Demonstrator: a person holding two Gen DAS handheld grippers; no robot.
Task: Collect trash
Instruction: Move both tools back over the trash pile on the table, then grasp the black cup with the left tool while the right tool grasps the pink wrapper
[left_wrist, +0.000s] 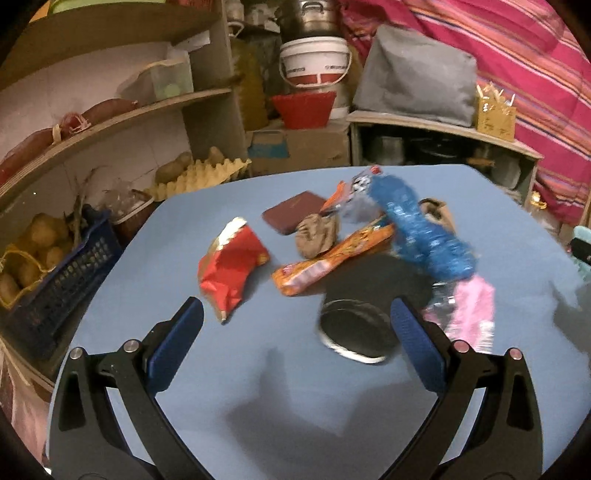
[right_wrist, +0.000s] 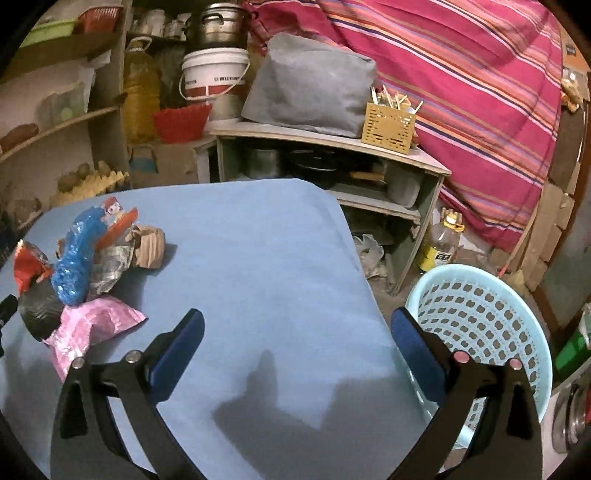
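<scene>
A heap of trash lies on the blue table (left_wrist: 258, 387): a red snack bag (left_wrist: 229, 266), an orange wrapper (left_wrist: 332, 258), a crumpled brown paper (left_wrist: 317, 234), a blue crinkled bag (left_wrist: 424, 232), a pink wrapper (left_wrist: 469, 314), a black bag under a round lid (left_wrist: 354, 330) and a maroon wallet (left_wrist: 295, 218). My left gripper (left_wrist: 295, 321) hovers open just short of the heap, nothing between its fingers. My right gripper (right_wrist: 295, 332) stands open over bare table (right_wrist: 258, 258), with the blue bag (right_wrist: 75, 266) and pink wrapper (right_wrist: 92, 325) to its left. A light blue perforated basket (right_wrist: 480, 325) stands off the table's right edge.
Shelves at the left hold a dark crate of potatoes (left_wrist: 44, 266) and egg trays (left_wrist: 207, 173). Behind the table stand a red basket (left_wrist: 303, 109), a white bucket (left_wrist: 314, 61) and a low shelf (right_wrist: 332, 147) with a grey bag. An oil bottle (right_wrist: 443, 243) sits on the floor.
</scene>
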